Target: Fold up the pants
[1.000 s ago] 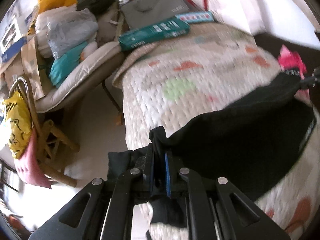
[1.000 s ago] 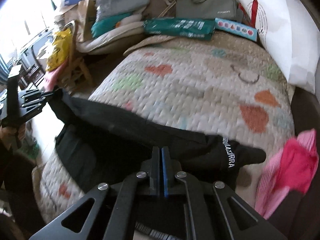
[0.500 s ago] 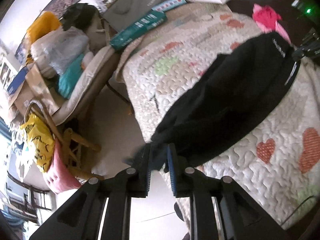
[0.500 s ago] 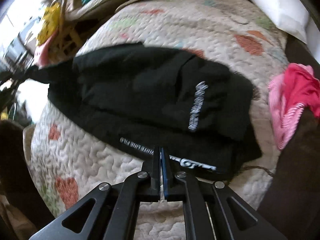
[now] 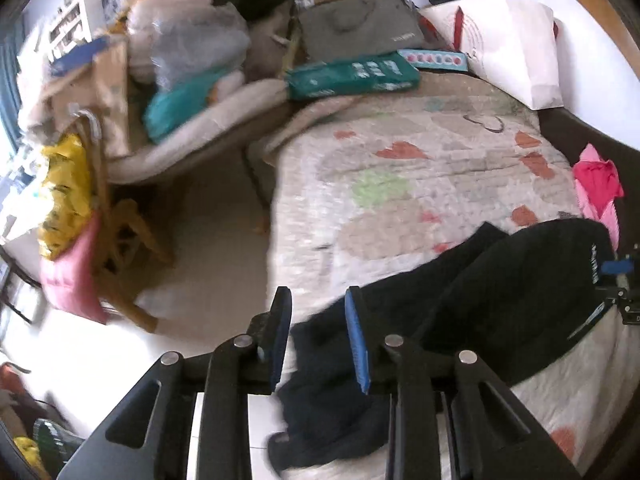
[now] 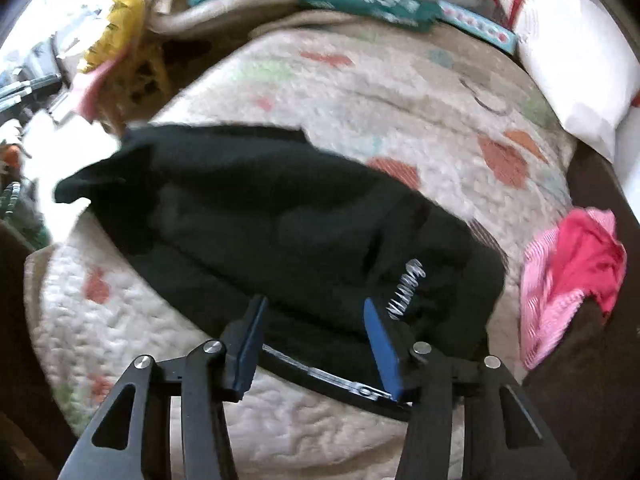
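Right wrist view showed the black pants (image 6: 288, 220) lying across the heart-patterned quilt (image 6: 360, 92), leg ends trailing toward the bed's edge and the waistband with its printed lettering nearest the right gripper (image 6: 316, 336), whose jaws stood spread apart and held nothing. From the left wrist view, the left gripper (image 5: 316, 336) was likewise spread wide and empty above the dangling leg ends of the pants (image 5: 480, 304). The fabric looked soft, limp and light, likely to sag and bunch instead of holding a crease, so each hold probably belonged at a doubled edge: the waistband corners on one side, the hems on the other. A pink garment (image 6: 572, 264) lay just beside the waistband.
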Motion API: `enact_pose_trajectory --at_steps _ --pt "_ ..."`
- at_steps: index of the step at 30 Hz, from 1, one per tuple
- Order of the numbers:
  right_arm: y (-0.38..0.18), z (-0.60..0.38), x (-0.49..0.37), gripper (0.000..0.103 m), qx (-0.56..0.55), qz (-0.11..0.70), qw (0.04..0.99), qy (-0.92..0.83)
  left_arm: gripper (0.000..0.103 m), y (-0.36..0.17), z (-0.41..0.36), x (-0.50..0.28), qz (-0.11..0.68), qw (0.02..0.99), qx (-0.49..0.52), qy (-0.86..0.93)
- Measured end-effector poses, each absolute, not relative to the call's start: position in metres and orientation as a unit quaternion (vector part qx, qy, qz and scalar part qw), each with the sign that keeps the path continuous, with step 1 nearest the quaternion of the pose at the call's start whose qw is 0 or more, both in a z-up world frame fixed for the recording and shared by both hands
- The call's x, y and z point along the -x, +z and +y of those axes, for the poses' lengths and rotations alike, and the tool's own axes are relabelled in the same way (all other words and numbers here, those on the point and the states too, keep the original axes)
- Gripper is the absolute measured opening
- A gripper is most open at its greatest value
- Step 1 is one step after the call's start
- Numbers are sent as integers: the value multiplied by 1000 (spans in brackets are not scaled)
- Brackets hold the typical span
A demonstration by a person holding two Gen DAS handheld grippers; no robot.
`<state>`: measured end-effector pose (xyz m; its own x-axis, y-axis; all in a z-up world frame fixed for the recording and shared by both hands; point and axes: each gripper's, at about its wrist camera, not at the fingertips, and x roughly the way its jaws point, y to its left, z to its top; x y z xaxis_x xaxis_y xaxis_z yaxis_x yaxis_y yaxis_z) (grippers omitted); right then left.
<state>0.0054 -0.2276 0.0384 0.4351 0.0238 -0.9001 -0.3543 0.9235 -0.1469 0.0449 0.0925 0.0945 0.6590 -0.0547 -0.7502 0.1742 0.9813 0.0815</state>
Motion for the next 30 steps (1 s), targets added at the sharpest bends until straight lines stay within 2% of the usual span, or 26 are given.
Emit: enact_pose_trajectory --at_steps 7,10,16,19,20,22,24,25,26,30 --pt "56 -345 -9 53 -109 494 863 6 27 40 61 -47 444 885 -3 -142" --pt "50 -368 -9 54 -165 499 851 -14 27 20 62 -52 480 867 -2 -132" --pt "33 -352 -14 54 -173 502 848 -1 28 23 76 -58 478 868 40 -128" --pt "22 -336 -26 54 -120 512 851 -11 28 24 71 -58 470 874 19 -118" --pt "21 -330 -30 47 -95 512 853 -17 28 24 70 -59 470 875 15 -118" --pt "25 -320 -28 42 -63 505 860 -22 28 24 70 -59 469 875 13 -117" --pt "35 -316 -20 24 -53 494 868 -21 28 25 72 -59 468 876 18 -114" --pt "43 -313 -13 21 -49 492 869 -19 28 26 74 -59 467 877 22 -112" --pt "48 -313 -10 7 -52 491 869 -19 28 27 78 -60 466 877 28 -108" --pt "69 -317 19 6 -82 501 861 -13 28 31 102 -61 465 878 71 -87"
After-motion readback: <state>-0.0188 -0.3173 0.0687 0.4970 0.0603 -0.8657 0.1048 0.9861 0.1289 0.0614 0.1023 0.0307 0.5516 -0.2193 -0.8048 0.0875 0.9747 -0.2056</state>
